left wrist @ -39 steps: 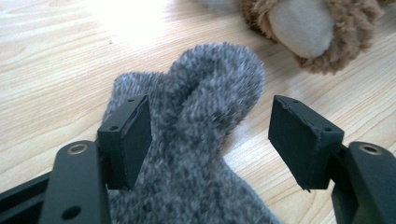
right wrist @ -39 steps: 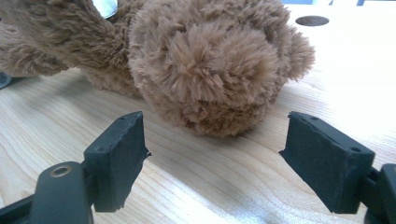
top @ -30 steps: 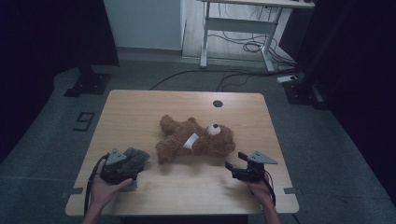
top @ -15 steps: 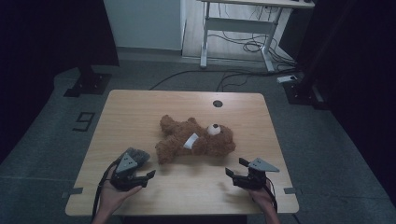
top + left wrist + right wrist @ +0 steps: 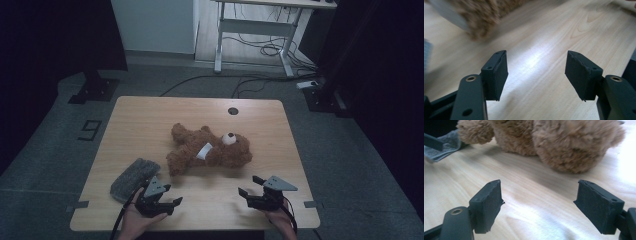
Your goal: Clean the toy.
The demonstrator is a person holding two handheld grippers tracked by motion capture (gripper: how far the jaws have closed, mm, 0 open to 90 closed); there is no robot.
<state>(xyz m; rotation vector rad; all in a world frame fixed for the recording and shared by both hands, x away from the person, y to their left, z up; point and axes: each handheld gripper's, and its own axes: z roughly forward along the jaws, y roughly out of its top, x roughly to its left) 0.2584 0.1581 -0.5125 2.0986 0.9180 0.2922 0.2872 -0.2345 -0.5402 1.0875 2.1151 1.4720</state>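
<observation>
since the teddy bear [image 5: 210, 150] lies on its back across the middle of the table [image 5: 150, 115], ahead of both sets of fingers and touching neither, we read the coming move from how its body runs. its long axis goes slantwise: the head sits ahead and slightly inward of our right gripper [image 5: 252, 192], the legs reach toward the side of our left gripper [image 5: 167, 202], and one foot ends just ahead of that gripper's fingers.

in the right gripper view the bear's head [image 5: 574, 147] sits straight ahead of the pads, near but apart, so we judge the right hand closer for a first hold. the left gripper [image 5: 536, 72] aims at bare wood, with the bear off to its upper left.

both jaws stand spread wide, nothing between them. a grey cloth [image 5: 134, 179] lies just beside the left gripper, on its outer side.
</observation>
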